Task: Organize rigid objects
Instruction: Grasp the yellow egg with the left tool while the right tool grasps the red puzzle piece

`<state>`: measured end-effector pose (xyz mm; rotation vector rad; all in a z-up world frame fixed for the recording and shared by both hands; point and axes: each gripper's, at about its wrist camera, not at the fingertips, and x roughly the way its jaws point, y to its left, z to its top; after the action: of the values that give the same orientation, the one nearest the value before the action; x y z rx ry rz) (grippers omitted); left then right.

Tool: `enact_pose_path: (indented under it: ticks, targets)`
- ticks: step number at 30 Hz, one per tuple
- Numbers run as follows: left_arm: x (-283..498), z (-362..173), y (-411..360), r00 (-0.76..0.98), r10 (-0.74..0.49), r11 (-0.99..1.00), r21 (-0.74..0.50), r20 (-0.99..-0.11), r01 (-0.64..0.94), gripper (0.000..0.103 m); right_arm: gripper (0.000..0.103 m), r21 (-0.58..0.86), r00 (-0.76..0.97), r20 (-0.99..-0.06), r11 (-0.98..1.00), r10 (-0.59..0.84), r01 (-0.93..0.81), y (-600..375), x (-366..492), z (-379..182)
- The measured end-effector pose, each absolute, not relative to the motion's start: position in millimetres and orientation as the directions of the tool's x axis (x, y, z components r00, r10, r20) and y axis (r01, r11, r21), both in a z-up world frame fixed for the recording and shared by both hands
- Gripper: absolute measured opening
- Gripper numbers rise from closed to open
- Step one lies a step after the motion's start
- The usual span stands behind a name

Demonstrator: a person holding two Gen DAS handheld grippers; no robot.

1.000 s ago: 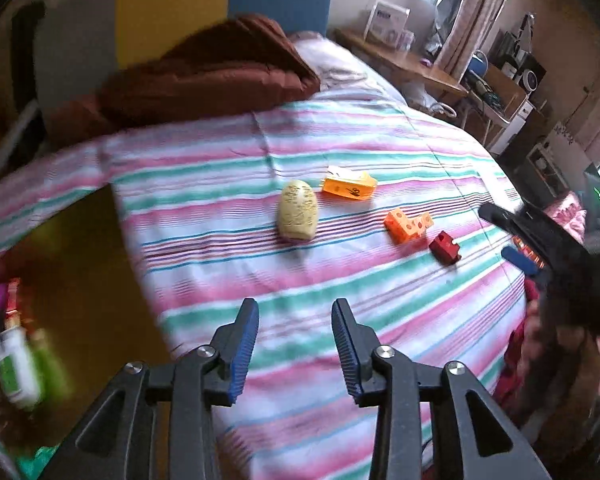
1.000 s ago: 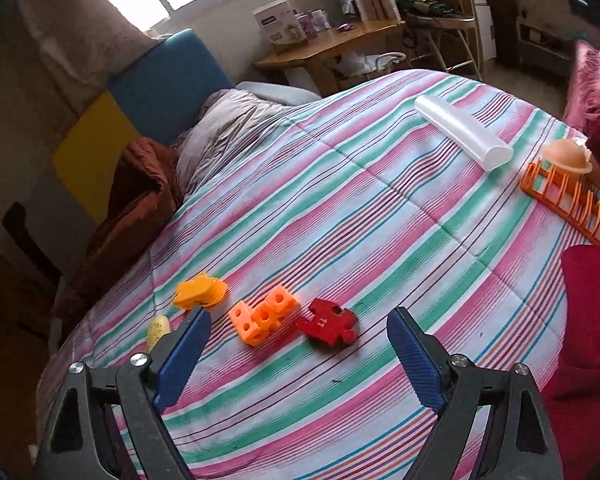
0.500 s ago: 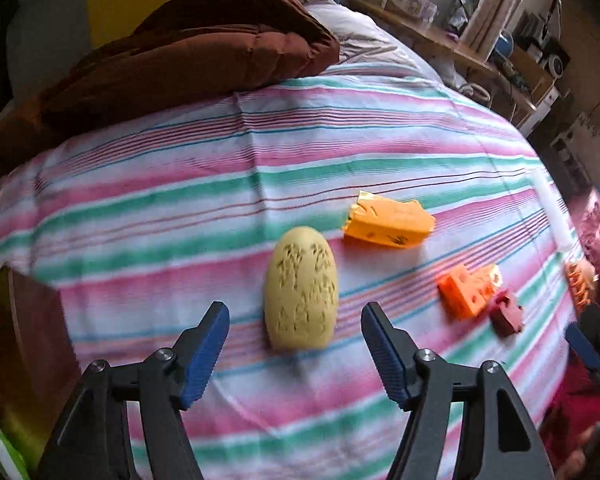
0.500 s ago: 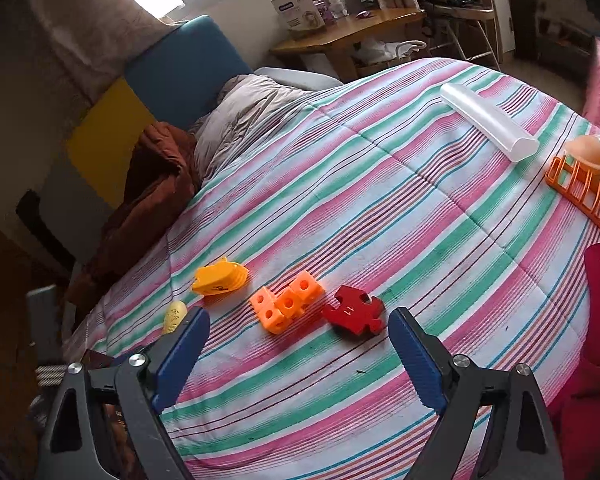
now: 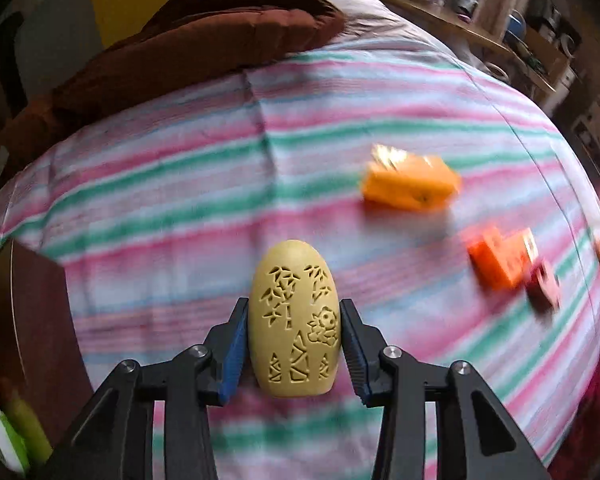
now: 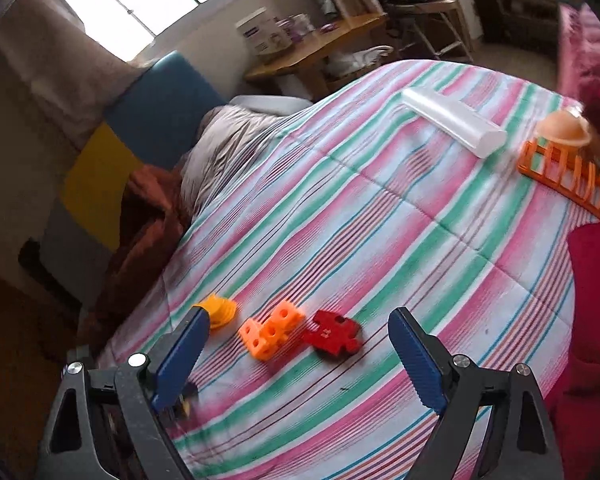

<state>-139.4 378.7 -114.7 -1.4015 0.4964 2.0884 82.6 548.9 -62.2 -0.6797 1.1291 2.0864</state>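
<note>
My left gripper [image 5: 294,344] is shut on a yellow carved egg [image 5: 294,320]; both blue pads press its sides just above the striped bedspread [image 5: 180,184]. Beyond it lie an orange wedge block [image 5: 410,186], an orange cube block [image 5: 498,260] and a dark red puzzle piece [image 5: 544,286], all blurred. My right gripper [image 6: 296,354] is open and empty over the bedspread [image 6: 380,220], just short of the orange cube block [image 6: 270,330] and the red puzzle piece [image 6: 332,332]. The orange wedge [image 6: 220,310] lies left of them.
A brown duvet [image 5: 188,48] is heaped at the head of the bed. A clear tube [image 6: 452,120], an orange rack [image 6: 572,180] and a peach dome [image 6: 564,130] lie at the far right. A wooden desk [image 6: 320,44] stands behind the bed. A brown cabinet [image 5: 28,320] flanks the bed's left.
My left gripper moved forward onto the yellow egg and closed on it. My right gripper stayed open and shifted slightly toward the blocks.
</note>
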Motion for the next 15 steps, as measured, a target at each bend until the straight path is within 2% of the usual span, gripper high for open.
enact_pose_path:
  ticks: [7, 15]
  targets:
    - [-61, -110, 342, -0.294, 0.303, -0.719, -0.015, -0.906, -0.695, 0.043, 0.091, 0.539, -0.631, -0.719, -0.338, 0.291, -0.771, 562, 91, -72]
    - [9, -109, 310, -0.315, 0.385, -0.642, -0.007, -0.868, -0.767, 0.043, 0.091, 0.463, -0.574, -0.780, -0.386, 0.250, -0.798, 560, 75, -86]
